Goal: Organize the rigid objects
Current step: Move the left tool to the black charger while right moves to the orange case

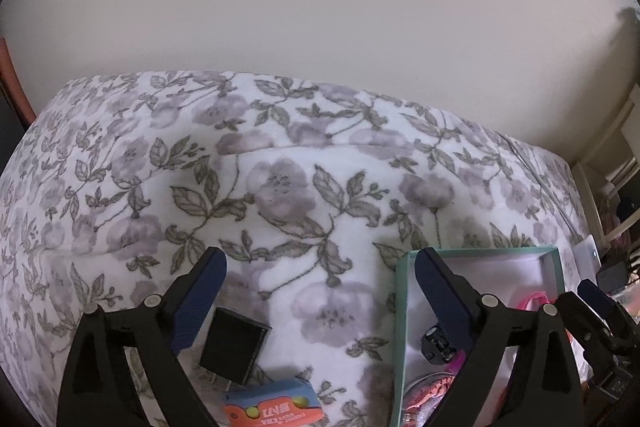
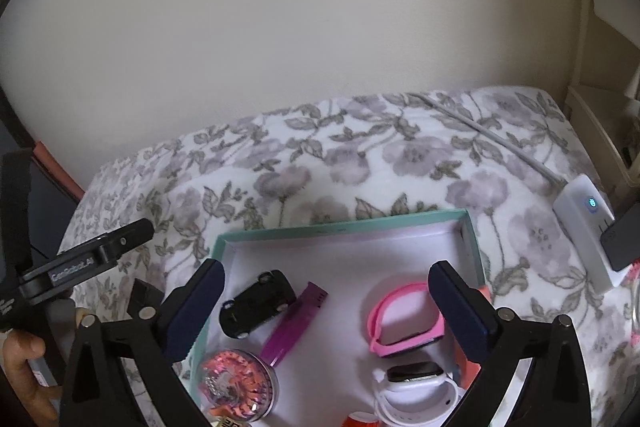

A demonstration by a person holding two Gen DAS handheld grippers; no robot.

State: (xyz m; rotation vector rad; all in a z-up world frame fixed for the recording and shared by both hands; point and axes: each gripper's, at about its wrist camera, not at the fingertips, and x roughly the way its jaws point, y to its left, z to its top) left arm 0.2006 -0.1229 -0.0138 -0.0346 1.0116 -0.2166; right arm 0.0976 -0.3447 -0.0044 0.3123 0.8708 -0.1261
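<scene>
My left gripper (image 1: 320,261) stands open over the floral blanket, with nothing between its fingers. Below it lie a black square adapter (image 1: 234,349) and an orange and blue packet (image 1: 276,409). To its right is a teal box (image 1: 401,311). My right gripper (image 2: 327,271) hangs open above that teal box (image 2: 340,227), gripping nothing. In the box lie a black toy car (image 2: 256,303), a purple strip (image 2: 296,323), a pink watch band (image 2: 400,323), a white smartwatch (image 2: 416,383) and a round tin with a pink pattern (image 2: 236,387).
A white power hub (image 2: 586,235) with a blue light and a grey cable (image 2: 500,143) lies on the blanket right of the box. A person's hand (image 2: 24,367) shows at the left edge. A cream wall rises behind the bed, with shelves (image 2: 600,115) at the right.
</scene>
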